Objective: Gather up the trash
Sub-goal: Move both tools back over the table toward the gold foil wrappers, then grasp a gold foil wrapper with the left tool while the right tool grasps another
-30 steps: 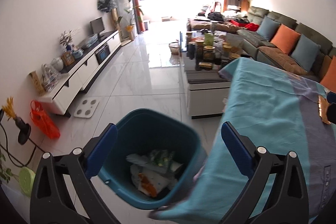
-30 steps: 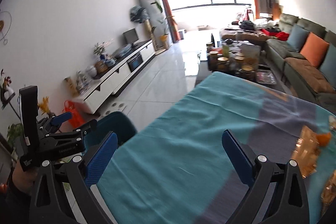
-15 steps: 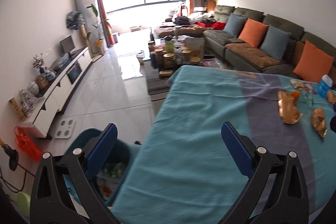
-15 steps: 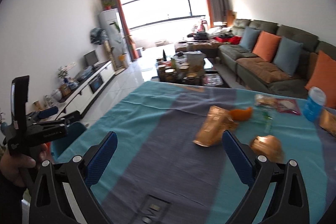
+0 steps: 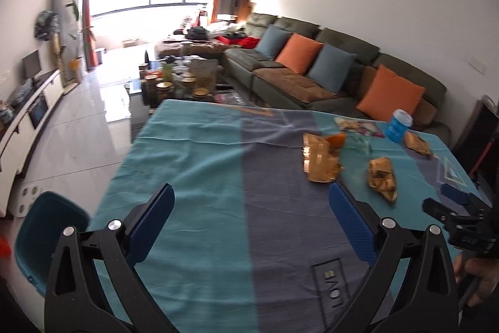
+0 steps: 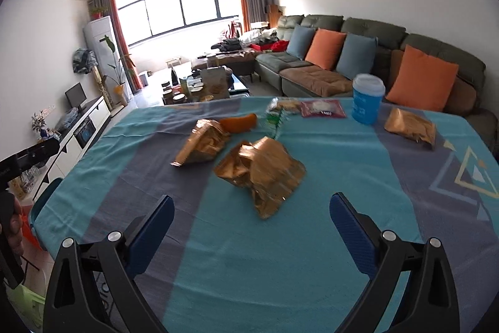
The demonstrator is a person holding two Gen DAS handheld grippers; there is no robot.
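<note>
The right gripper (image 6: pixel 252 216) hangs over the near part of a table covered by a teal and grey-blue cloth (image 6: pixel 218 264), its blue-padded fingers (image 6: pixel 149 231) spread wide with nothing between them. Just beyond its fingertips lies a crumpled gold foil wrapper (image 6: pixel 265 172), and a second gold wrapper (image 6: pixel 202 145) lies behind it to the left, touching or nearly touching an orange peel (image 6: pixel 238 122). Farther back, a small green-and-clear scrap (image 6: pixel 274 119), a clear snack packet (image 6: pixel 288 105) and a maroon packet (image 6: pixel 322 109) sit in a loose row, beside a blue cup with a white lid (image 6: pixel 367 99). A third gold wrapper (image 6: pixel 410 127) lies to the right of the cup, apart from it.

The left gripper (image 5: pixel 251 208) hovers over the bare left part of the cloth, likewise wide open and holding nothing. In its view the gold wrappers (image 5: pixel 319 159) lie ahead and to the right, and a teal trash bin (image 5: pixel 46 227) stands on the floor just beside the table's left edge.

Past the table are a cluttered coffee table (image 5: pixel 174 83), a dark green sectional sofa (image 6: pixel 368 30) with orange and blue cushions, a white TV cabinet (image 6: pixel 84 120) on the left wall, and a wide window (image 6: pixel 177 8).
</note>
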